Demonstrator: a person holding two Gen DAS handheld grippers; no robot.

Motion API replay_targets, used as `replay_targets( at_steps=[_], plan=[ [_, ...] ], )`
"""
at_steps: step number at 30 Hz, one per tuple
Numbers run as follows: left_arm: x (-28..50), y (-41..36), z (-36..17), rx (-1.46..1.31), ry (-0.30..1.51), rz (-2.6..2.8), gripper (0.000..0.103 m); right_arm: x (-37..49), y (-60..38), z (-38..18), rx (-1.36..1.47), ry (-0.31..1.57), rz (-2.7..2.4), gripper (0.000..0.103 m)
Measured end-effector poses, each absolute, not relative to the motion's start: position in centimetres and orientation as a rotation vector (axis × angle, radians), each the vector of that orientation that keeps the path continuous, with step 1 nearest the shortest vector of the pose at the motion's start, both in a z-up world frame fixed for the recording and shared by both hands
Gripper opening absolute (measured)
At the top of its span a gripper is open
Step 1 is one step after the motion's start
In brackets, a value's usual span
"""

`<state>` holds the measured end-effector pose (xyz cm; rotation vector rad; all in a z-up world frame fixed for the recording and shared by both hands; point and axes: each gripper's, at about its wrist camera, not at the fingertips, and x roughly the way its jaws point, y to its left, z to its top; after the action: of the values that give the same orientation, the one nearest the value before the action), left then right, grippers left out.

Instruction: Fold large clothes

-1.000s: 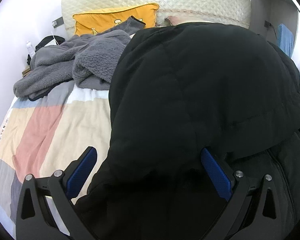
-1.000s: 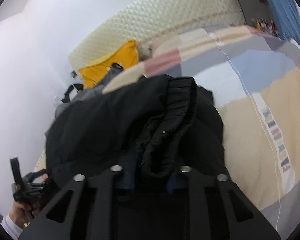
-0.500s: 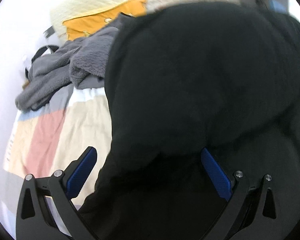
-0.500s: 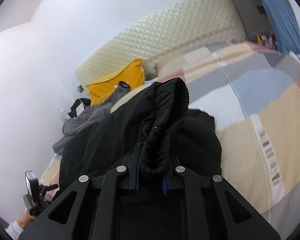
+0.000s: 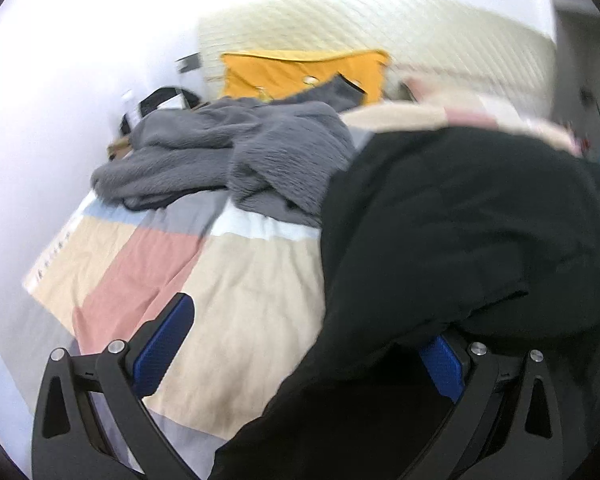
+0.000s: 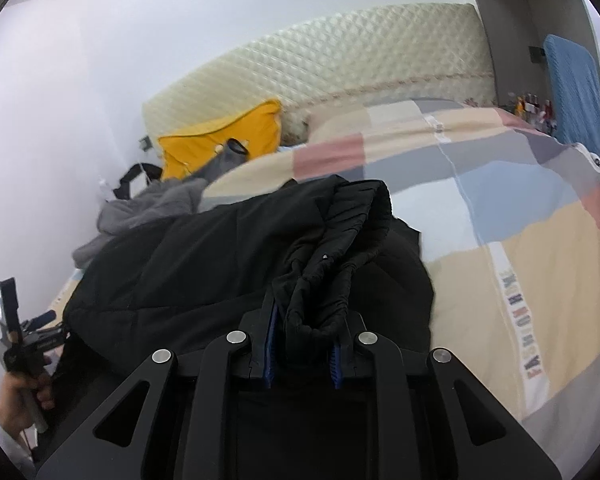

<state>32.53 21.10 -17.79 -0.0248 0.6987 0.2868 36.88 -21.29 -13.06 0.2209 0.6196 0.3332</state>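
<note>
Right claw (image 6: 302,344): we record its blue pads either side of a gathered ribbed cuff or hem of the black padded coat (image 6: 220,252); the jaws are easing apart at this moment, the bunched fabric sitting between them and filling the gap. Left claw (image 5: 300,344): spread wide, released; the coat's edge drapes across its right finger, nothing pinched, the left finger over bare quilt.

Black padded coat: heaped on the bed, the bulk lying between our two claws, one fold raised toward the right claw; soft, puffy, quilted; we judge it bulky rather than heavy, its shell likely smooth and inclined to slide, so a thin pinch may slip. Best holds, in our judgement: the elastic cuff or hem, or a seam, where the cloth is thickest and gathered.

Grey fleece garment (image 5: 236,160): crumpled just beyond the coat, touching its far edge in the left wrist view.

Patchwork quilt (image 6: 540,248): covers the bed under everything.

Yellow pillow (image 6: 224,140): against the cream quilted headboard (image 6: 340,56).

Person's hand (image 6: 18,400): grips the left claw's handle, low in the right wrist view.
</note>
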Motion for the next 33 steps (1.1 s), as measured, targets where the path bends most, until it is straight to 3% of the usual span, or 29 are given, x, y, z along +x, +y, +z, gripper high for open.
replay_targets(
  at_steps=[16,19,23,24,33],
  plan=[
    [34.0,21.2,-20.6,-0.049,0.794,0.298,0.103,38.8,-19.7,-17.9,0.093,0.725,0.229,0.025],
    [33.6,21.1,-20.2,-0.058,0.793,0.289,0.103,38.2,-19.6,-17.2,0.103,0.722,0.205,0.032],
    [32.5,20.6,-19.4,-0.048,0.797,0.265,0.103,36.6,-19.3,-16.0,0.123,0.690,0.225,0.061],
    [32.1,20.5,-19.1,-0.048,0.796,0.258,0.103,36.2,-19.1,-15.7,0.121,0.682,0.233,0.064],
    [27.5,19.5,-13.9,-0.079,0.726,0.217,0.103,30.3,-18.3,-9.5,0.080,0.547,0.271,0.064]
  ],
)
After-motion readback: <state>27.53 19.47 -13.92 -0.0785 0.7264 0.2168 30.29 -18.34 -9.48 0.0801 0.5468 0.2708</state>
